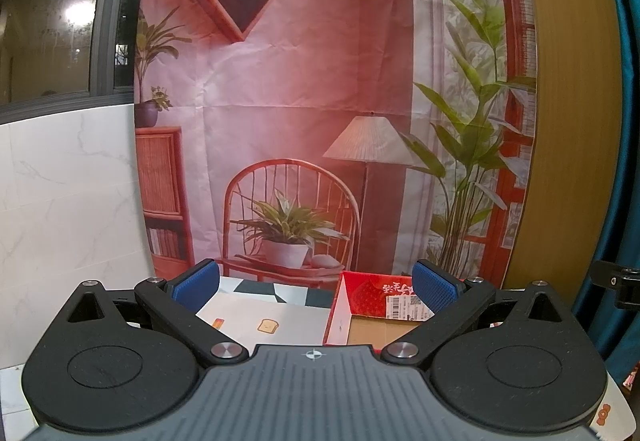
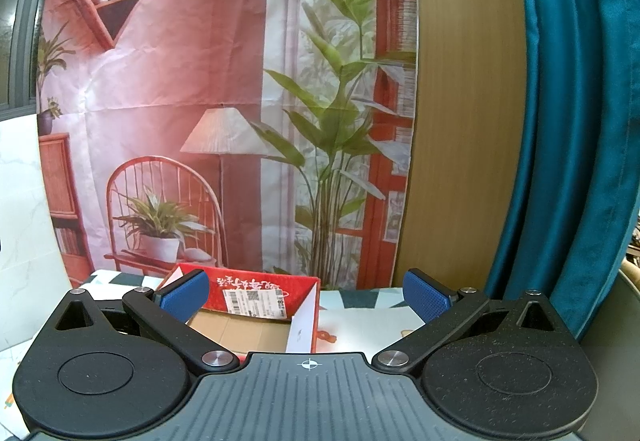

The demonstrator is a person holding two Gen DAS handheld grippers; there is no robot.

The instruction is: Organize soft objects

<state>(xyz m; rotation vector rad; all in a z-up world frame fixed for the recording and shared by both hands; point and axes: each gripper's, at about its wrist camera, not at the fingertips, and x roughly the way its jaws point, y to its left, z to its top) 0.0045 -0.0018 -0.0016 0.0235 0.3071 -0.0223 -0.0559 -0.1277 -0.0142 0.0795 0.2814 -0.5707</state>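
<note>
1. Soft objects do not show in either view; what I see of the task is a red box standing open on the table.

2. Left wrist view: my left claw is spread wide with nothing between its blue pads. The red box sits ahead and to the right, its brown cardboard floor bare where I can see it, and a white shipping label is stuck on its far inner wall. Left of the box lies a white mat printed with a small toast picture. A dark window over a white marble wall fills the left side, which only this view shows so fully.

3. Right wrist view: my right claw is likewise spread wide and holds nothing. Here the red box sits ahead and to the left, one white flap standing up at its right side. A teal curtain hangs along the right, far broader than in the other view.

4. Both views share the printed backdrop with chair, lamp and plants, and a wooden panel beside it.
</note>
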